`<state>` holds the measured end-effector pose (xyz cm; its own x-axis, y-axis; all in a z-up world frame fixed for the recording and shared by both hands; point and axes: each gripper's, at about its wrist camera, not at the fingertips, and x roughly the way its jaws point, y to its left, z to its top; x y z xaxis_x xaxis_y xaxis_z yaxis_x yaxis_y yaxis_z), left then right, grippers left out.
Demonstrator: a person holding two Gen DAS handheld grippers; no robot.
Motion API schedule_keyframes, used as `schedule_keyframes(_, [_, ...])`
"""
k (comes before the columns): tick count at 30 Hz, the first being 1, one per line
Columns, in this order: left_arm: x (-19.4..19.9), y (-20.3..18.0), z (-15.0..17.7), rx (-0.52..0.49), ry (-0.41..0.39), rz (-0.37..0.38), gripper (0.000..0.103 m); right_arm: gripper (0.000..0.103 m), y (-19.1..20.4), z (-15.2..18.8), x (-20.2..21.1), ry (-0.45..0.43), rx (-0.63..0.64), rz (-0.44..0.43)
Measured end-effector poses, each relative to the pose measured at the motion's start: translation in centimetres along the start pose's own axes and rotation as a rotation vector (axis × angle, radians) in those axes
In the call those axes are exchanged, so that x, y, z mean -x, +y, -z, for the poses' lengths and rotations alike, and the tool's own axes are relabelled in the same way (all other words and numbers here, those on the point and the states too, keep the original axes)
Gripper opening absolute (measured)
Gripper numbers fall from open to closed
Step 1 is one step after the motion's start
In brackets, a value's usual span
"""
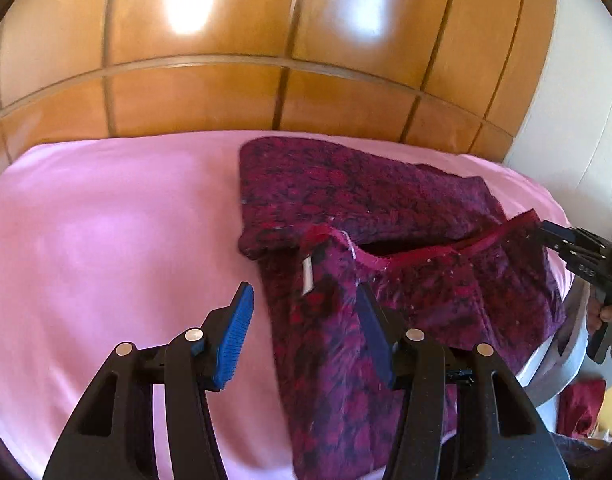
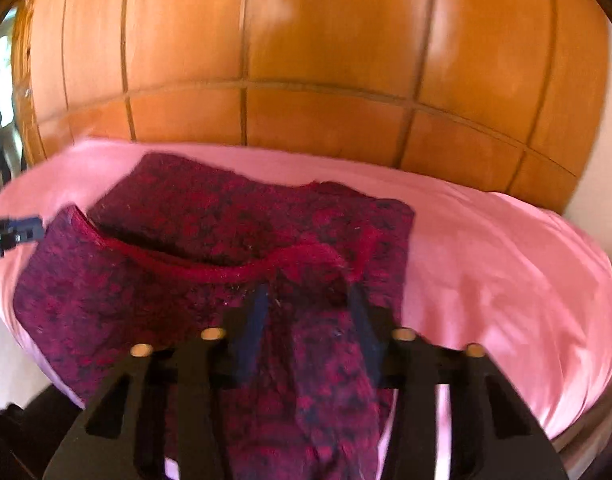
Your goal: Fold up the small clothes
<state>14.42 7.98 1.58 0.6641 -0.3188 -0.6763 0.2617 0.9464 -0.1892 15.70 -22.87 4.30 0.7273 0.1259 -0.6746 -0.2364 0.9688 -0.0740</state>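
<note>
Now, mid-fold, the dark red and purple knitted garment (image 1: 386, 208) lies on the pink sheet (image 1: 106, 220); my left gripper (image 1: 302, 312) gapes empty, my right gripper (image 2: 306, 300) pinches its near edge, which must next carry across.

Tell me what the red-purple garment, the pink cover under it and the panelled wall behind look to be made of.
Garment: likely a fuzzy knit or fleece, matte; the surface looks nubby and mottled, with a stitched red trim.
Pink cover: probably smooth woven cloth, faintly sheened; soft shallow wrinkles show in it.
Panelled wall: seems varnished wood or wood veneer; glossy, with bright window glare on the orange-brown panels.
</note>
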Motion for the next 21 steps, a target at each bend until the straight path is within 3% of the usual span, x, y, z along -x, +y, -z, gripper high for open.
schedule_keyframes(1, [-0.7,-0.1,-0.1,-0.021,0.023,0.012,0.011,0.013,0.2,0.1,-0.5,0.02,0.02,0.027])
schedule_keyframes(3, [-0.6,-0.2,-0.1,-0.03,0.006,-0.018,0.012,0.012,-1.0,0.2,-0.1,0.003,-0.021,0.046])
schedule_keyframes(5, [-0.5,0.1,0.3,-0.022,0.004,-0.062,0.012,0.011,-3.4,0.9,0.5,-0.002,-0.153,0.055])
schedule_keyframes(7, [-2.0,1.4,0.7,0.053,0.045,-0.072,0.011,0.001,-5.2,2.4,-0.7,0.047,-0.239,0.068])
schedule_keyframes(9, [-3.9,2.2,1.0,0.104,0.091,-0.109,0.011,0.0,-6.9,3.9,-3.1,0.135,-0.328,0.093])
schedule_keyframes(11, [-4.9,2.1,1.2,0.111,0.11,-0.111,0.012,0.0,-8.5,5.9,-5.6,0.209,-0.434,0.041])
schedule_keyframes(14, [-3.7,2.0,0.7,0.107,0.082,-0.059,0.02,0.0,-9.0,6.6,-5.2,0.167,-0.459,0.029])
schedule_keyframes(16, [-2.9,2.4,0.3,0.107,0.059,-0.044,0.037,0.005,-8.9,6.4,-4.3,0.15,-0.423,0.07])
schedule_keyframes(17, [-2.5,2.5,0.2,0.1,0.04,-0.051,0.042,0.015,-8.8,6.2,-3.5,0.137,-0.404,0.083])
schedule_keyframes(18, [-2.2,2.6,0.1,0.091,0.026,-0.054,0.047,0.034,-8.7,6.0,-2.8,0.121,-0.395,0.083])
schedule_keyframes(20, [-2.0,2.6,0.1,0.079,0.025,-0.027,0.049,0.053,-8.1,5.1,-1.0,0.059,-0.368,0.074])
schedule_keyframes(21, [-2.0,2.6,0.1,0.076,0.024,-0.015,0.049,0.055,-7.4,4.4,0.2,0.014,-0.338,0.065])
